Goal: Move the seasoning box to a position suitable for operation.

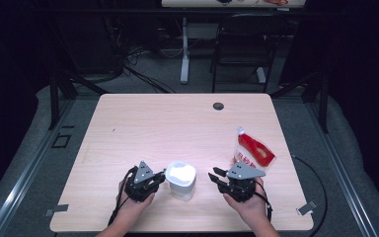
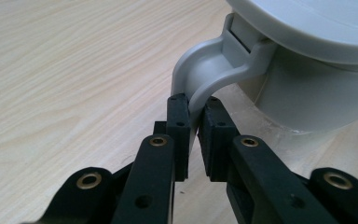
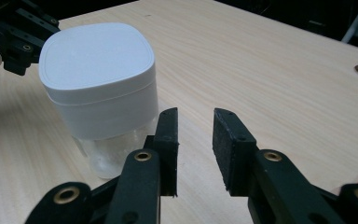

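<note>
A white lidded container (image 1: 181,178) with a clear lower part stands near the table's front edge between both hands. In the left gripper view its grey handle (image 2: 205,65) curves down from the lid, and my left gripper (image 2: 195,109) is shut on the handle's lower end. From above, the left gripper (image 1: 162,177) sits against the container's left side. My right gripper (image 1: 214,174) is a short way to the container's right, jaws pointing at it. In the right gripper view the container (image 3: 100,79) stands ahead to the left, and the right gripper (image 3: 195,121) is open with nothing between its pads.
A red and white pouch (image 1: 252,150) lies just behind my right hand. The wooden table (image 1: 177,123) has a cable hole (image 1: 218,106) near its far edge. A black chair (image 1: 242,44) and a table leg stand beyond it.
</note>
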